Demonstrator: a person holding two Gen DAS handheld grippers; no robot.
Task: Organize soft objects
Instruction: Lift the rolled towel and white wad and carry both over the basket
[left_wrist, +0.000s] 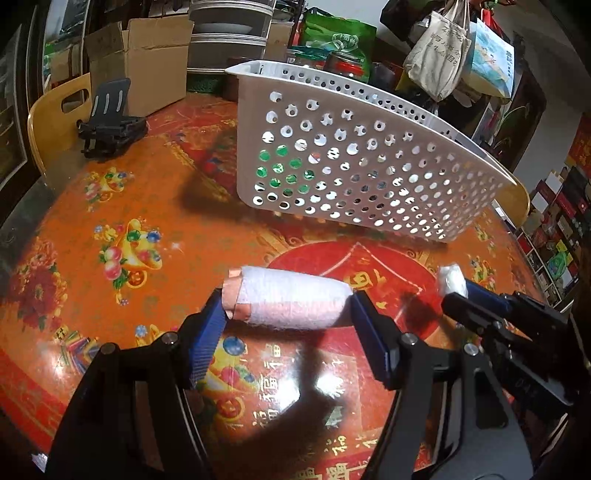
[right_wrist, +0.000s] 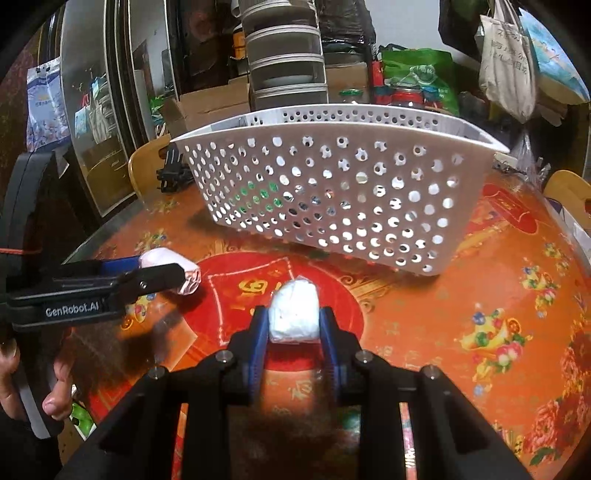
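One white perforated basket (left_wrist: 354, 158) stands on the round table (left_wrist: 122, 206), at about twelve o'clock from both grippers; through its holes only glints of green and light show, and what lies inside cannot be told. One open cardboard box (left_wrist: 147, 70) stands at eleven o'clock in the left wrist view, its contents hidden.

Two soft bundles are in play. The left gripper (left_wrist: 288, 314) pinches a pink-and-white rolled cloth (left_wrist: 291, 299) endwise, one blue pad at each end, the roll raised clear of the table, basket well apart at one o'clock; the right gripper (right_wrist: 293, 321) is pressed together on a small white wrapped bundle (right_wrist: 294, 314), which bulges up between its blue fingers (right_wrist: 258, 343), with the basket at twelve o'clock.

The left wrist view alone shows one black folding stand (left_wrist: 107, 125) at ten o'clock, beside a wooden chair back (left_wrist: 55, 114); the right gripper appears there at three o'clock with the white bundle at its tip. The right wrist view alone shows a person's hand (right_wrist: 33, 384) at eight o'clock gripping the left tool, whose roll shows end-on at nine o'clock; also one stack of grey drawers (right_wrist: 284, 59) at twelve o'clock, and two hanging bags (right_wrist: 506, 62) at two o'clock.
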